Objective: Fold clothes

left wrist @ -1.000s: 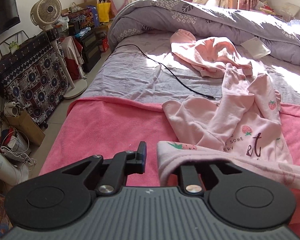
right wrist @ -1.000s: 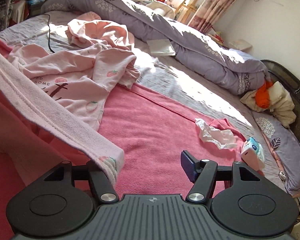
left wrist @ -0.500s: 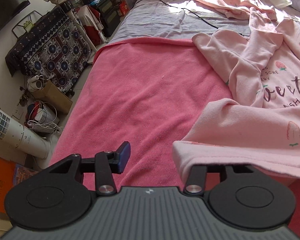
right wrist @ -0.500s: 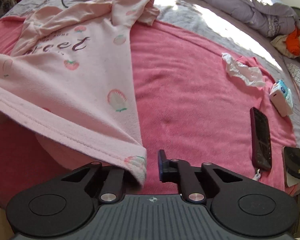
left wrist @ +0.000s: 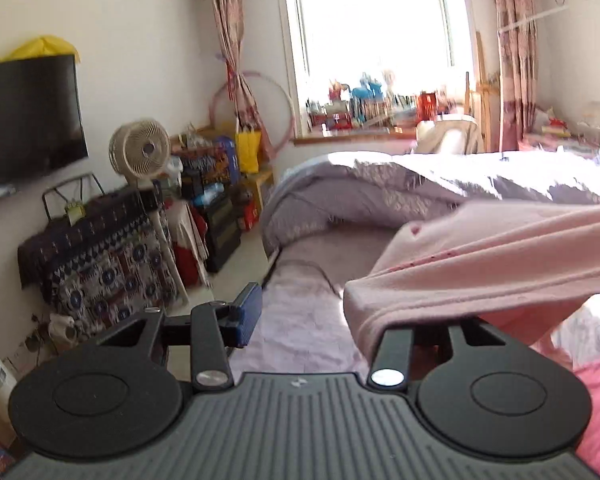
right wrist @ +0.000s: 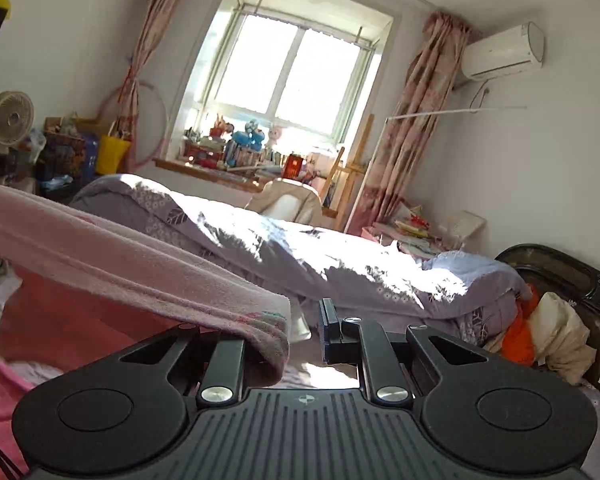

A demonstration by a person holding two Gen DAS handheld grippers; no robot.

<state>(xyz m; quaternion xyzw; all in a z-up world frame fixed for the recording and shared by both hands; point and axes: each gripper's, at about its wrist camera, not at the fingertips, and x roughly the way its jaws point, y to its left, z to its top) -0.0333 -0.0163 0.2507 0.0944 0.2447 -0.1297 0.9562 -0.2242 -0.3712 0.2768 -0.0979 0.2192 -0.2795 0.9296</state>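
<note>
- Bedding fills less of both views than a second ago: the cameras, which looked down on the pink blanket [right wrist: 4,408] and the spread garment, now face across the room to the window [right wrist: 292,76], so both hands have risen and tipped up.
- The pink garment [left wrist: 480,264] has come up with them. Its hem runs as a taut band from the left gripper [left wrist: 320,320] out to the right edge of that view, and in the right wrist view the same cloth [right wrist: 120,264] slopes in from the left down to the right gripper [right wrist: 300,332]. It hangs above the bed rather than lying on it.
- The left tongs stand apart: the cloth is draped over the right-hand finger only, while the blue-padded finger [left wrist: 248,314] is clear of it with a gap between. This is carried, not pinched, and could slide off.
- The right tongs are nearly shut but easing open; the hem corner lies over the left-hand finger, with a thin gap to the other pad [right wrist: 327,330].
- My reading: the garment is being lifted to shake flat before the first fold, and both holds look loose.
</note>
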